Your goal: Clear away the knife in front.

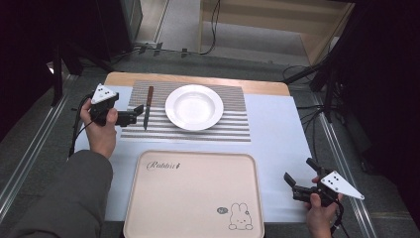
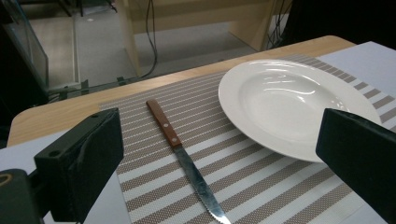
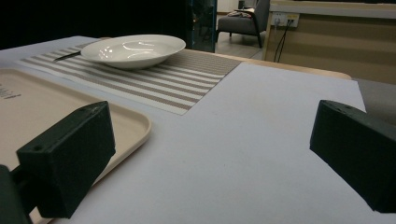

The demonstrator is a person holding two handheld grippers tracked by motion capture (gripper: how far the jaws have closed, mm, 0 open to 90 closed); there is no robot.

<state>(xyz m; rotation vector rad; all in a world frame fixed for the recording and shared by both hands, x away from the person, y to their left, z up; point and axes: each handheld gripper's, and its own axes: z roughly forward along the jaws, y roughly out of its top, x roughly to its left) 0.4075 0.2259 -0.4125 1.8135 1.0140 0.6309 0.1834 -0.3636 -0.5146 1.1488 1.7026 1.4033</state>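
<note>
Both tools gape wide, holding nothing: left tool [image 1: 138, 113] beside the wooden-handled steel knife [image 1: 147, 106], right tool [image 1: 297, 177] near the beige plastic tray [image 1: 193, 193].

A white deep plate [image 1: 193, 107] sits upright and empty on a striped placemat [image 1: 233, 124] toward the far edge of the surface. Just left of it a wooden-handled knife [image 1: 148, 106] lies flat, handle toward the far edge, its blade seemingly serrated. An empty beige tray [image 1: 193, 198] with a rabbit drawing lies at the near edge.

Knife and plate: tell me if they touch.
Apart. The left gripper view shows striped placemat between the knife and the plate.
</note>
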